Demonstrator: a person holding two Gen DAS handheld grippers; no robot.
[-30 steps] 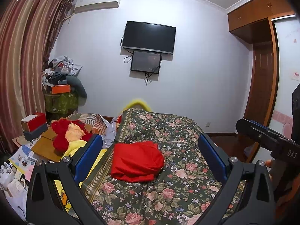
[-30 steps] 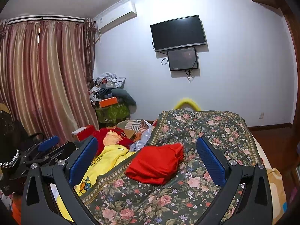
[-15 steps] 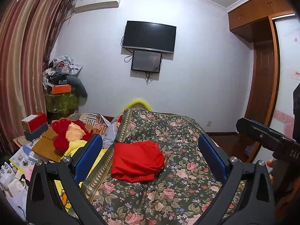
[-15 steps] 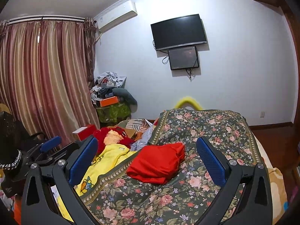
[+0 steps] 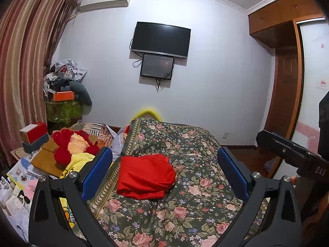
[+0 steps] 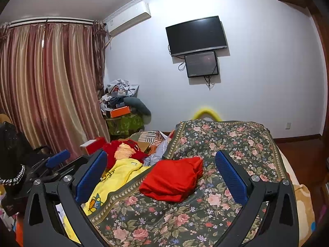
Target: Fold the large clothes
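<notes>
I am holding my left gripper (image 5: 164, 164) with its jaws spread wide and nothing between them, hovering above the floral bedspread (image 5: 185, 205). My right gripper (image 6: 161, 164) is hanging released too, pads apart and empty. The red garment (image 5: 145, 178) is lying folded in a compact bundle on the bedspread, near its left edge, clear of both tools. A yellow garment (image 6: 115, 175) is lying beside the bedspread, on its left.
</notes>
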